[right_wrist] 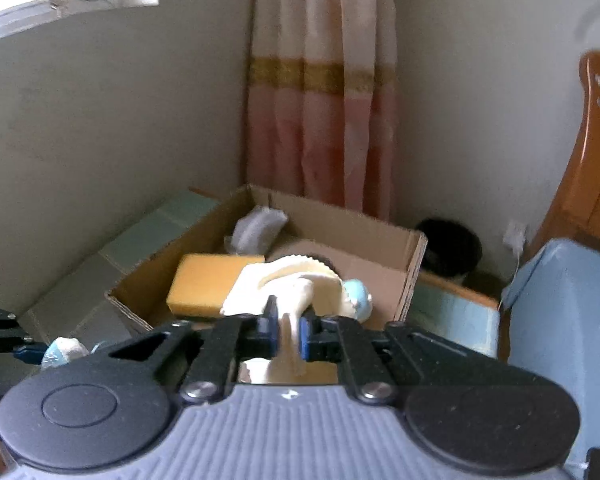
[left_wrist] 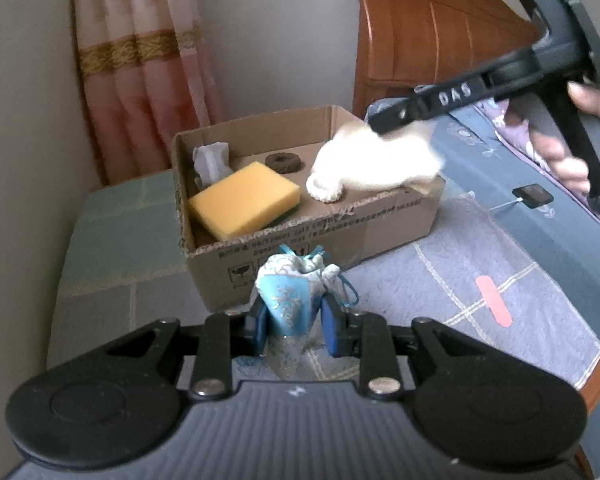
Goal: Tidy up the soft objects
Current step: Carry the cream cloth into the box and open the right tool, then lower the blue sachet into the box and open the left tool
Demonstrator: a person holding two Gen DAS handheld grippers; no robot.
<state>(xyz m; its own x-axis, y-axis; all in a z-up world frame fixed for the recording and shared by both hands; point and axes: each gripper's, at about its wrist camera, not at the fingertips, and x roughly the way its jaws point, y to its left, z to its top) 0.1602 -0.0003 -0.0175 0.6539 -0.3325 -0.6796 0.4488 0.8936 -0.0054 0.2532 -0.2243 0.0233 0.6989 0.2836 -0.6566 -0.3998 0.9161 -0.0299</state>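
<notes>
A cardboard box (left_wrist: 388, 220) stands on the bed and shows in the right wrist view too (right_wrist: 414, 264). It holds a yellow sponge (left_wrist: 246, 198), a grey-white cloth (left_wrist: 210, 160) and a brown ring (left_wrist: 283, 162). My left gripper (left_wrist: 294, 320) is shut on a blue embroidered drawstring pouch (left_wrist: 294, 292), just in front of the box. My right gripper (right_wrist: 288, 326) is shut on a cream plush toy (right_wrist: 296, 284), held over the box's right end; the toy also shows in the left wrist view (left_wrist: 374, 160).
A checked blue-grey bedspread (left_wrist: 500, 264) covers the bed. A pink strip (left_wrist: 494, 300) lies on it to the right. A wooden headboard (left_wrist: 432, 28) and a pink curtain (left_wrist: 140, 72) stand behind. A black bin (right_wrist: 450, 250) sits beyond the box.
</notes>
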